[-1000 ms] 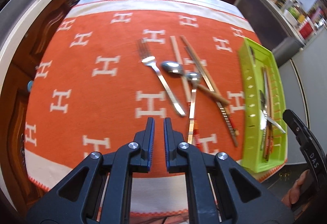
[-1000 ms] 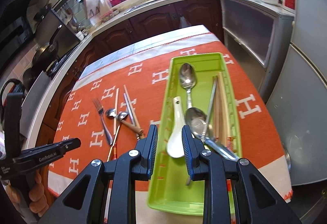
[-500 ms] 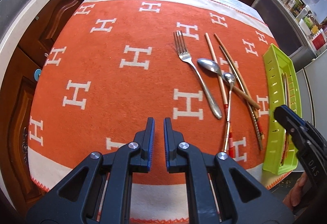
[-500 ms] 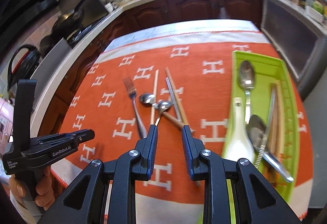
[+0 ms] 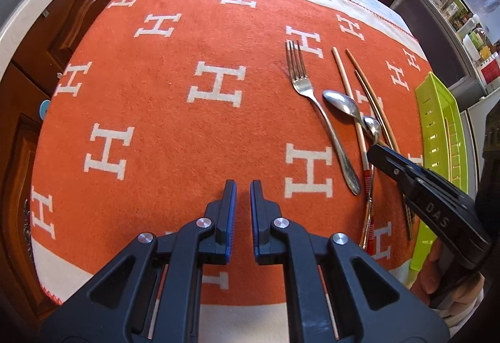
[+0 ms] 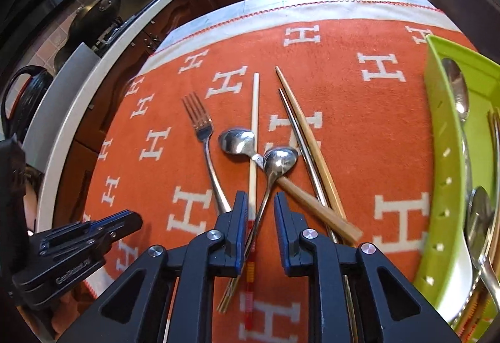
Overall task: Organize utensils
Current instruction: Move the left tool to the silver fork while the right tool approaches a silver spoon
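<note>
1. Steel round-bowled spoon (image 6: 279,159) lies straight ahead of the right gripper (image 6: 258,202); its slim handle runs from the bowl back toward the camera and passes between the two jaws, slightly off their line.
2. Right gripper's jaws have just been closing, handle between them, but a gap shows on both sides; pads not yet pressing, nothing grasped.
3. Spoon bowl rests on the wood-handled spoon (image 6: 237,141), whose handle runs diagonally beneath toward the tray side. Lifting likely nudges it.
4. Pale chopstick (image 6: 254,136) lies just beside the left jaw, nearly parallel to the target handle; risk of pinching both.
5. Fork (image 6: 203,136) sits on the far side of that chopstick, its handle end close to the left jaw.
6. Metal and wooden chopsticks (image 6: 307,152) lie on the tray side of the cluster.
7. Green tray (image 6: 437,136) stands at the right edge of the orange blanket (image 6: 359,130), well apart from the spoon, already holding spoons and chopsticks; open blanket between gives a free carry path.
8. Left gripper (image 5: 243,186) is clenched on nothing, hovering over bare blanket toward the left side, clearly farther from the cluster than the right.
9. Judgement: right hand's pick, close-then-lift step.
</note>
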`<state>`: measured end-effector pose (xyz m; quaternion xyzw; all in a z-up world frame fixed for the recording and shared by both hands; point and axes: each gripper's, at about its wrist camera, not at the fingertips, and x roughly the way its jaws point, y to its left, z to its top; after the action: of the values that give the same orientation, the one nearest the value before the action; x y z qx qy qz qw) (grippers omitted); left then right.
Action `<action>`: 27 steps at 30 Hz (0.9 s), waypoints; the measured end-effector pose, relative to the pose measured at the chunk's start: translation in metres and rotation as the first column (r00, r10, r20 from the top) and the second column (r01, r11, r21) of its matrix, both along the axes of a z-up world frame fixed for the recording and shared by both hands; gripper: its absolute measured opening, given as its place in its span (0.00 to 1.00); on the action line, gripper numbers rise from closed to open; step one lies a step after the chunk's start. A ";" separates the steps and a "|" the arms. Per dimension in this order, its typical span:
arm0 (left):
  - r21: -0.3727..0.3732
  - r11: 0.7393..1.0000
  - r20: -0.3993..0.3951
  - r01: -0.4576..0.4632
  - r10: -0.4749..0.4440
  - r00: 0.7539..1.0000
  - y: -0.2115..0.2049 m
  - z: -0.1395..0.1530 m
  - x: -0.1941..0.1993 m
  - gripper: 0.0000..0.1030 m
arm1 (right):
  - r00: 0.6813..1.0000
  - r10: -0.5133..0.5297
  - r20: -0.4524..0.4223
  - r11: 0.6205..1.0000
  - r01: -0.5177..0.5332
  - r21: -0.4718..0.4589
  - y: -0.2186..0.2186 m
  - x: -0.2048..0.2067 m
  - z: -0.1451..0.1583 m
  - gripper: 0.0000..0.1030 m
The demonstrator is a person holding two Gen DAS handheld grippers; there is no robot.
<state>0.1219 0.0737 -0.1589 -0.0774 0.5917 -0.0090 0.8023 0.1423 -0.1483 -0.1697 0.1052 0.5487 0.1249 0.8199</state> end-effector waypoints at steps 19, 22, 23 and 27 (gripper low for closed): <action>-0.070 0.997 0.017 -0.010 0.011 1.000 0.007 -0.017 0.056 0.05 | 0.992 0.061 0.110 0.996 -0.053 -0.075 0.027 0.008 0.003 0.02; -0.088 0.996 0.042 0.009 -0.006 0.999 0.004 -0.018 0.068 0.05 | 0.991 0.072 0.116 0.996 -0.065 -0.063 0.027 0.005 0.007 0.02; -0.100 0.995 0.052 0.016 -0.010 0.999 0.004 -0.018 0.073 0.05 | 0.991 0.073 0.115 0.996 -0.067 -0.055 0.027 0.004 0.007 0.02; -0.164 0.986 0.094 0.032 -0.016 0.995 0.004 -0.018 0.088 0.05 | 0.989 0.085 0.120 0.996 -0.081 -0.036 0.027 0.003 0.008 0.02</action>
<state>0.2100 0.0774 -0.1771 -0.1362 0.5523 -0.0714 0.8194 0.1455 -0.1215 -0.1614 0.0619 0.5037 0.1568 0.8473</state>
